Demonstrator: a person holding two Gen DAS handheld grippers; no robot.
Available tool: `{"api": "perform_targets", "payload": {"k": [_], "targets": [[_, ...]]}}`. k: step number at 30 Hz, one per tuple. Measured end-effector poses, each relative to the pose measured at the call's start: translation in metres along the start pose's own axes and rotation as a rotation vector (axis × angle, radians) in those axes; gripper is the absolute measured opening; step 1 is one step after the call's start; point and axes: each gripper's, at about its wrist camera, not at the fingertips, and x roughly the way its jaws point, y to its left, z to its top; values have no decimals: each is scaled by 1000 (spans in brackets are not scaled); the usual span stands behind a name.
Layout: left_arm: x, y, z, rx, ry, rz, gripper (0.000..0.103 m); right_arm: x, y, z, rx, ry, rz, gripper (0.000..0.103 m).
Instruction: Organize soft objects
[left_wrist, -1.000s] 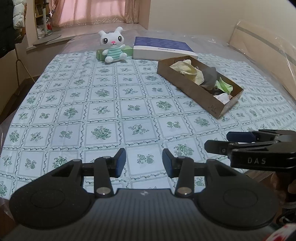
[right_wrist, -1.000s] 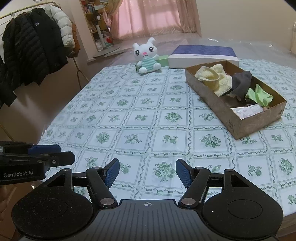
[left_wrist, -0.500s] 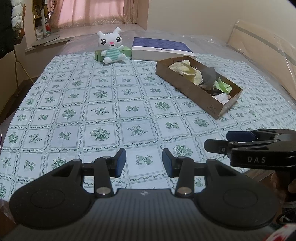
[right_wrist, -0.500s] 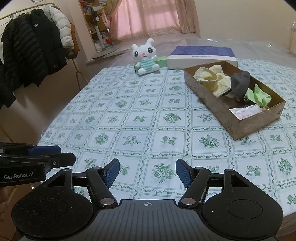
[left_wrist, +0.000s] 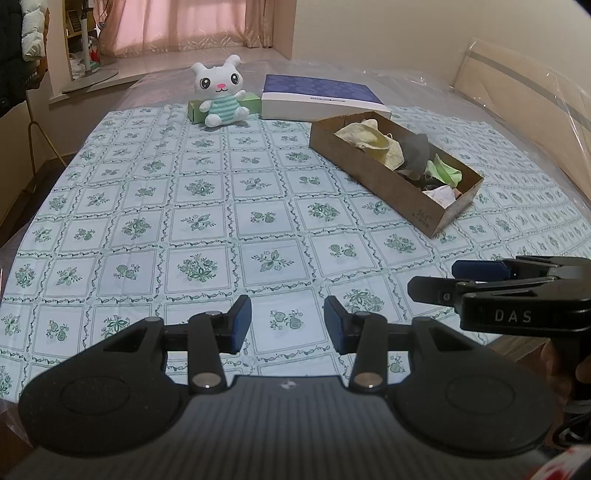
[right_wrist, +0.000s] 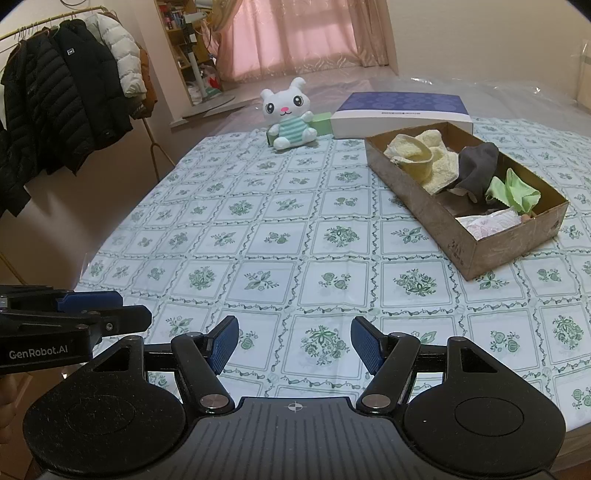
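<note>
Left hand-held gripper (left_wrist: 287, 325), right hand-held gripper (right_wrist: 294, 344): jaws apart, empty.

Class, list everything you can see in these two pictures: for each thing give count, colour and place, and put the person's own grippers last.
tablecloth: one, pale with green flower squares, over the table
plush rabbit: one, white with striped green body, far edge
green box: one, green, behind the rabbit
flat box: one, blue top, white sides, far edge
cardboard box: one, brown, right side
cloths: several, yellow, grey, green, pale pink, inside the cardboard box
jackets: several, black and white, on a rack at left
curtains: pink, far window
left gripper: one, black, blue-padded fingers apart, empty
right gripper: same, empty
</note>
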Motion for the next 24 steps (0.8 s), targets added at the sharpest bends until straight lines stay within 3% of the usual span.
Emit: {"api": "perform_targets", "payload": {"k": [24], "targets": [[1,-1,1,3,-2,-5,40,-1,-1,2,1,-2,0,67]]}}
